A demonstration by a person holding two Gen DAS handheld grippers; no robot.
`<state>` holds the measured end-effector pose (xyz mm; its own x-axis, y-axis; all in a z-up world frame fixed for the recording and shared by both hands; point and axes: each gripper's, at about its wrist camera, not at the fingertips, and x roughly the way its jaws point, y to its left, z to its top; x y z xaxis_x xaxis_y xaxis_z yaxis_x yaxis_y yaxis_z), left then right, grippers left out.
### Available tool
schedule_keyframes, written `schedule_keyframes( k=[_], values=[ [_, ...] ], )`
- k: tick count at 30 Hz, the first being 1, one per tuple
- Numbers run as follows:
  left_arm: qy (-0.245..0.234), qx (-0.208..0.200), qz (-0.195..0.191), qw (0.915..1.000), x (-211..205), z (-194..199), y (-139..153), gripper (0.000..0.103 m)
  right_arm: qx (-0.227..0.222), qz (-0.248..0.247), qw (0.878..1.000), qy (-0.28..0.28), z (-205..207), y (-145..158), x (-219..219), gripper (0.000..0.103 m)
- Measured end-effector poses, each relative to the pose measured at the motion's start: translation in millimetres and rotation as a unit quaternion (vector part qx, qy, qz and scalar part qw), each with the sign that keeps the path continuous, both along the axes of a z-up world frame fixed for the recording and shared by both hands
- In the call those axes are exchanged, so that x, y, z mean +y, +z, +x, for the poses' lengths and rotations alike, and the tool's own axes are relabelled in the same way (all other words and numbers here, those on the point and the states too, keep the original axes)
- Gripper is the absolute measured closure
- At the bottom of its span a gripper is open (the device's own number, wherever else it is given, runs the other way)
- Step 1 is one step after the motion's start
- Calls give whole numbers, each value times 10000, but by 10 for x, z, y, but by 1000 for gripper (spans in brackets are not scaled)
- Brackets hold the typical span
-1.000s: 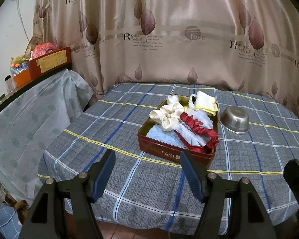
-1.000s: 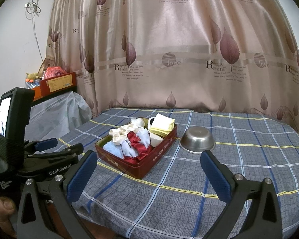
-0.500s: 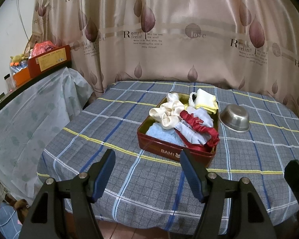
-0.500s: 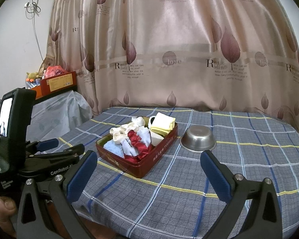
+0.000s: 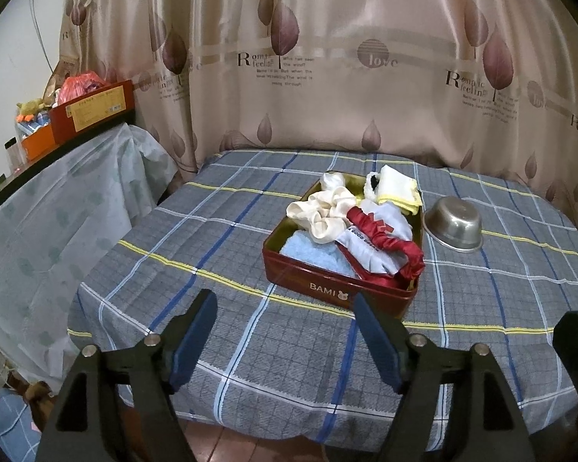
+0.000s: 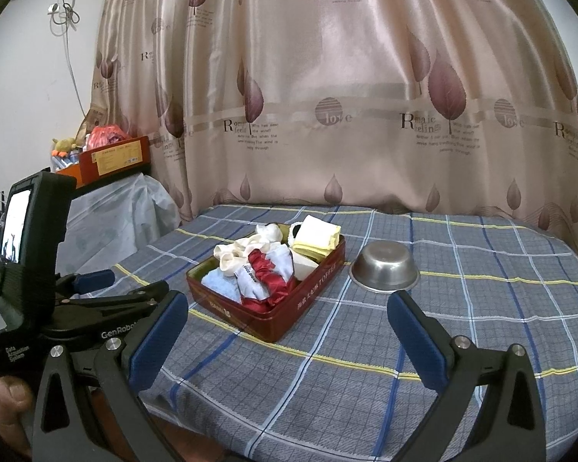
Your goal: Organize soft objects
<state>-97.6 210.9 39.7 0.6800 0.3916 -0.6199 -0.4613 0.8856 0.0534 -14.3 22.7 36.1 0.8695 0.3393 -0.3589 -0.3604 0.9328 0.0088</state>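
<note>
A red tin (image 5: 327, 288) marked BAMI sits on the checked table (image 5: 231, 269). It holds a cream scrunchie (image 5: 323, 215), a red scrunchie (image 5: 389, 246), a white sock, a blue cloth (image 5: 312, 254) and a yellow-edged folded cloth (image 5: 399, 188). The tin also shows in the right wrist view (image 6: 289, 315). My left gripper (image 5: 287, 340) is open and empty, near the table's front edge, short of the tin. My right gripper (image 6: 287, 337) is open and empty, in front of the tin; its edge shows at the left wrist view's right side.
A steel bowl (image 5: 452, 225) stands right of the tin, also in the right wrist view (image 6: 384, 265). A curtain hangs behind the table. A covered shelf (image 5: 57, 192) with an orange box (image 5: 92, 109) is at the left. The left gripper's body (image 6: 57, 288) is at left.
Both views have shifted slightly; the tin and bowl sit a little lower in frame. Both grippers stay open and empty.
</note>
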Motion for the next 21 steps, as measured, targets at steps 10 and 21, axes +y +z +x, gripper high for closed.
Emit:
schedule_keyframes(
  k=[10, 21],
  values=[
    [-120, 26, 21, 9999, -38, 23, -1, 23, 11, 4, 10000, 1, -12, 6, 13, 0],
    [-86, -72, 9, 9999, -39, 13, -1, 19, 36, 5, 10000, -3, -37, 13, 22, 0]
  ],
)
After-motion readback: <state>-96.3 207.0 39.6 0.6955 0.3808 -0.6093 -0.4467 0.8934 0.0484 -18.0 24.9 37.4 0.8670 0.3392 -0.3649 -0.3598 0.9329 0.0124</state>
